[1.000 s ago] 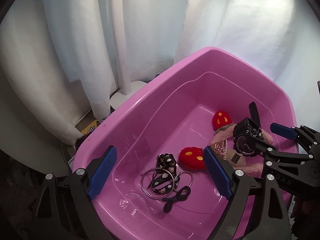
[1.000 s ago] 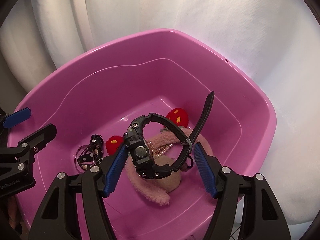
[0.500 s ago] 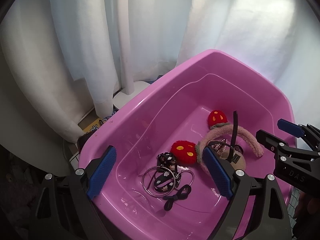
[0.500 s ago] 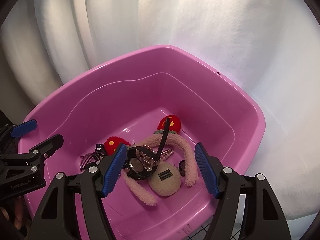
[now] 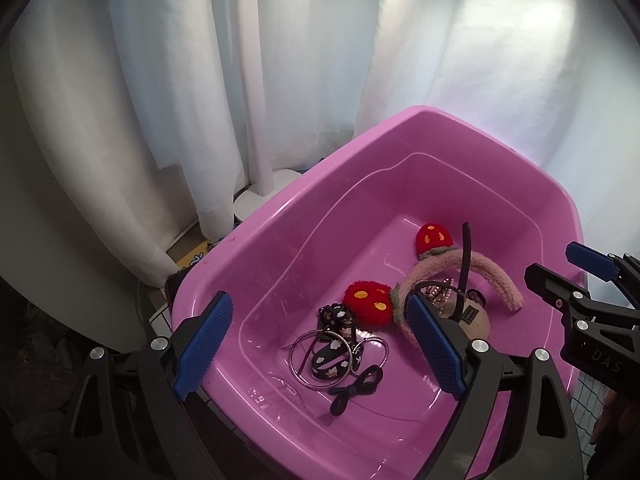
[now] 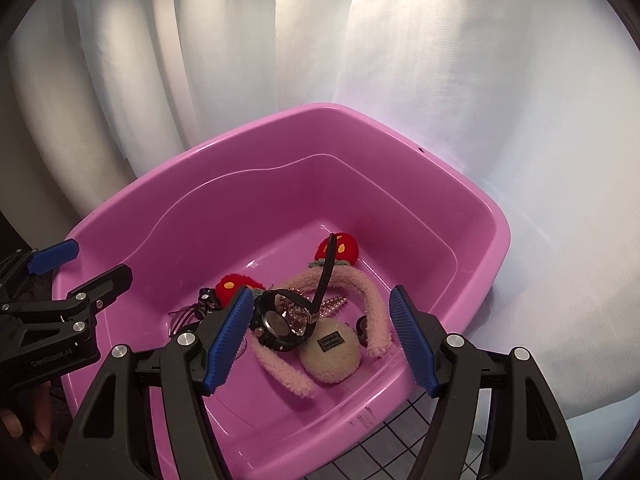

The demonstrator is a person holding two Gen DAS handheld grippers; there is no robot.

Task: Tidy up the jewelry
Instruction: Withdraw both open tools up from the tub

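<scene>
A pink plastic tub [image 5: 280, 216] [image 6: 400, 144] holds the jewelry. A black wristwatch [image 6: 280, 322] lies in it on a fuzzy pink headband with red mushroom ears [image 6: 372, 300] [image 5: 496, 272], its strap [image 5: 464, 256] sticking up. A beige pom-pom [image 6: 332, 354], a pearl piece [image 6: 334, 304], silver hoops [image 5: 316, 354], a floral black band [image 5: 336, 344] and a black tie [image 5: 354, 388] lie beside them. My right gripper [image 6: 320, 338] is open and empty above the tub's near side. My left gripper [image 5: 320, 348] is open and empty above the tub's left part.
White curtains [image 5: 160, 80] hang behind the tub. A white pole on a round base [image 5: 260, 184] stands behind its left rim. A white tiled surface [image 6: 400, 452] shows under the tub's near edge.
My right gripper let go of the black watch, which dropped onto the headband in the tub. Both grippers pulled back and up from the tub.
</scene>
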